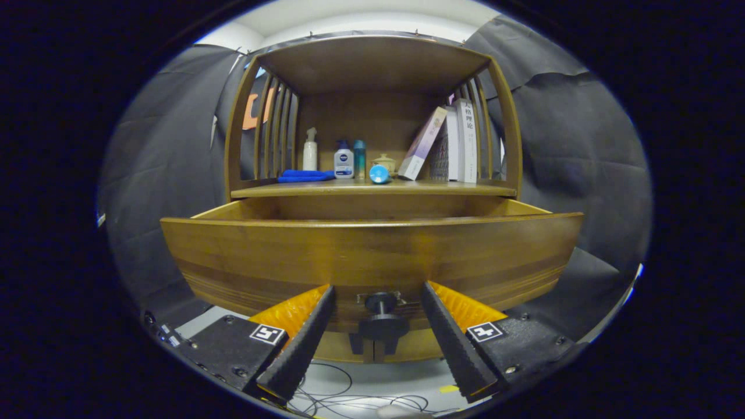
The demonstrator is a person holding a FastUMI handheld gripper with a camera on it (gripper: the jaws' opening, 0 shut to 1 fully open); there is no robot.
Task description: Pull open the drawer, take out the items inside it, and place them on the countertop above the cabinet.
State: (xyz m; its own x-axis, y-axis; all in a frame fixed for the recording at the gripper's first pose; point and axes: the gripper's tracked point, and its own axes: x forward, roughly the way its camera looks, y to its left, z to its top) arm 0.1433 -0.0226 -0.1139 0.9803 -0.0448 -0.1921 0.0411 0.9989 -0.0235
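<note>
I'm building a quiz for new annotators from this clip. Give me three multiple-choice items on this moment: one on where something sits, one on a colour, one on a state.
1. Where is the drawer knob?
A. between the gripper's fingers
B. on the countertop
C. beside the books

2. What colour is the folded cloth on the countertop?
A. red
B. blue
C. white

3. How does the drawer stand?
A. pushed fully in
B. taken out of the cabinet
C. pulled open

Key:
1 A, the knob sits in the gap of the gripper, neither finger touching it.
2 B, the cloth beside the bottles is blue.
3 C, the drawer front stands forward of the countertop, its side walls showing.
</note>
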